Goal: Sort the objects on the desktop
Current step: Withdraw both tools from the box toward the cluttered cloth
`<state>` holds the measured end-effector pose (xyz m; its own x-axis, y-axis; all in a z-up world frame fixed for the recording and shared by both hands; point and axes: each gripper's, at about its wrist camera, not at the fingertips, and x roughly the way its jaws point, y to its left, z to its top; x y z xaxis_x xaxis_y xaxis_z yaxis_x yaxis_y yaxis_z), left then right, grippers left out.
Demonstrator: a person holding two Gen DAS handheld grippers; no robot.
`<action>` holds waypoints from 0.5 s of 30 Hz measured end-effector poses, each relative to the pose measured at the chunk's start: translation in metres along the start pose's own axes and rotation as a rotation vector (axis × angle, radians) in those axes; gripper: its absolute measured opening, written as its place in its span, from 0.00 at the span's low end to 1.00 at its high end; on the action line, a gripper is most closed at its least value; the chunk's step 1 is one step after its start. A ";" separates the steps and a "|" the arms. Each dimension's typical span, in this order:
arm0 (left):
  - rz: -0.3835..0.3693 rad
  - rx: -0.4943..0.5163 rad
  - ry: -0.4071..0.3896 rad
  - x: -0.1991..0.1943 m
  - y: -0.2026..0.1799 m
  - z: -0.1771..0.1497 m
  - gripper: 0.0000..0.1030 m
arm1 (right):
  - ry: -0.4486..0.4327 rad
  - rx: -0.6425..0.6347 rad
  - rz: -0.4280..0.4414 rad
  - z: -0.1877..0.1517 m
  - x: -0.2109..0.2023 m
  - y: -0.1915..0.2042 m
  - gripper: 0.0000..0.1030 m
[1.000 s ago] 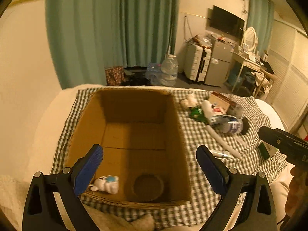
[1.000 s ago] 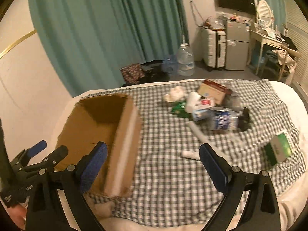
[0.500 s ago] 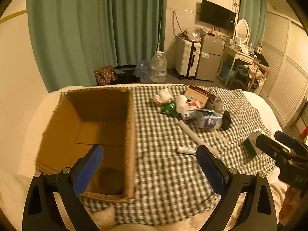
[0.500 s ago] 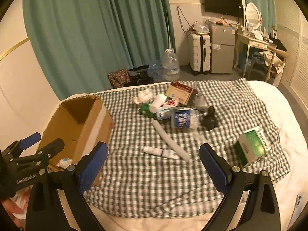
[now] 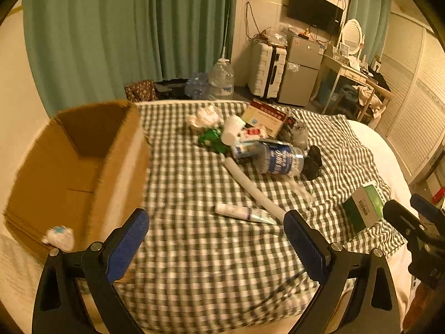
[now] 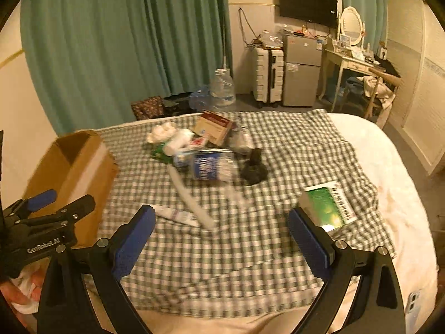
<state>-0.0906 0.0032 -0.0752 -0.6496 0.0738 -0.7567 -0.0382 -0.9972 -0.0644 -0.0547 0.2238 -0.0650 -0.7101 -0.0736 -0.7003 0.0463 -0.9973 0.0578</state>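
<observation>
An open cardboard box stands at the left on the checked cloth, with a small white toy at its near corner. A pile lies in the middle: a blue-label bottle, a long white tube, a small cream tube, a red-and-white carton, a black object. A green box lies at the right. My left gripper is open and empty above the cloth. My right gripper is open and empty, near the green box.
The cloth covers a white bed. Behind it stand green curtains, water jugs, a white suitcase, a small fridge and a dressing table. The left gripper also shows in the right wrist view.
Both grippers have swung right, away from the box and towards the pile and the green box. Both stay open and empty.
</observation>
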 end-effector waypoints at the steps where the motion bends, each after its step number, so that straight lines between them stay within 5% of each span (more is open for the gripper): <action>1: -0.004 -0.005 0.008 0.006 -0.004 -0.003 0.97 | 0.000 -0.004 -0.009 -0.001 0.005 -0.005 0.94; 15: 0.048 -0.001 0.071 0.098 -0.085 -0.016 0.97 | 0.074 0.099 -0.051 -0.015 0.072 -0.119 0.94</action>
<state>-0.1396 0.0956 -0.1543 -0.5950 0.0269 -0.8033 -0.0080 -0.9996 -0.0275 -0.1006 0.3366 -0.1334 -0.6561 -0.0271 -0.7542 -0.0605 -0.9942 0.0884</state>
